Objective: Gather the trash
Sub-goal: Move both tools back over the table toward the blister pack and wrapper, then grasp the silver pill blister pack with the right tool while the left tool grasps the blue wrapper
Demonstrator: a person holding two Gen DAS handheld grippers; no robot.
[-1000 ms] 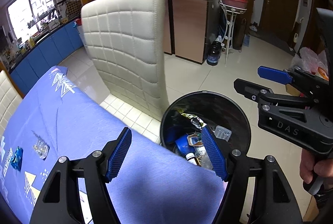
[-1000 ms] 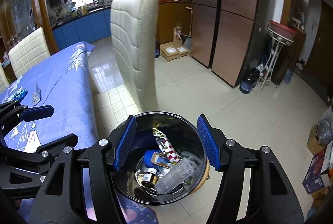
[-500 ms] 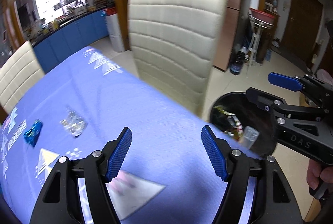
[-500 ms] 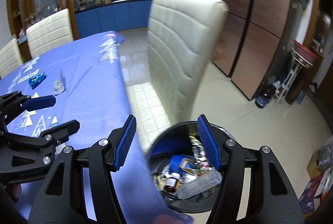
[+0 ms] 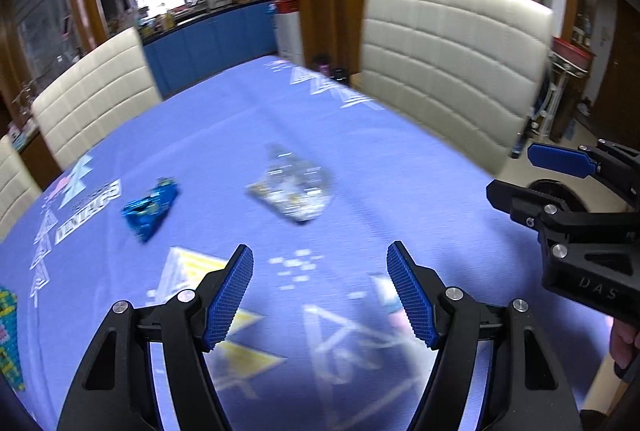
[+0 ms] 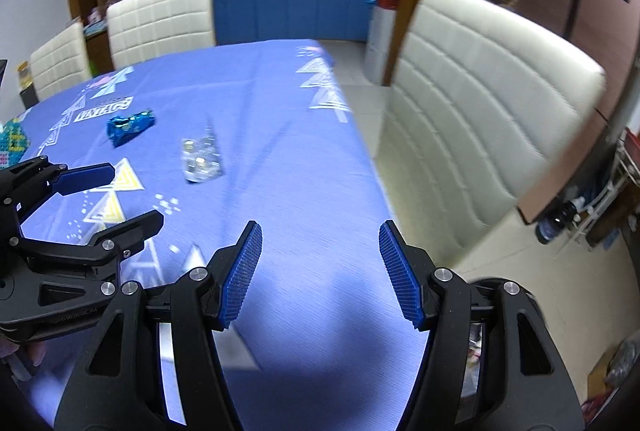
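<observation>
A clear crumpled plastic wrapper (image 5: 294, 189) and a blue foil wrapper (image 5: 150, 209) lie on the blue tablecloth (image 5: 360, 167). My left gripper (image 5: 320, 295) is open and empty, hovering above the cloth short of the clear wrapper. My right gripper (image 6: 320, 273) is open and empty over the table's near right edge. Both wrappers also show in the right wrist view, clear (image 6: 200, 161) and blue (image 6: 130, 127). Each gripper shows in the other's view: the right one (image 5: 560, 183), the left one (image 6: 100, 199).
A black trash bin (image 5: 560, 193) stands on the tiled floor right of the table, its rim just visible (image 6: 532, 301). Cream chairs (image 5: 452, 63) (image 5: 96, 95) stand around the table. A colourful patterned item (image 5: 8, 339) lies at the left edge.
Both grippers have swung left from above the trash bin to over the table. The wrappers are now nearer and more central. Both stay open and empty.
</observation>
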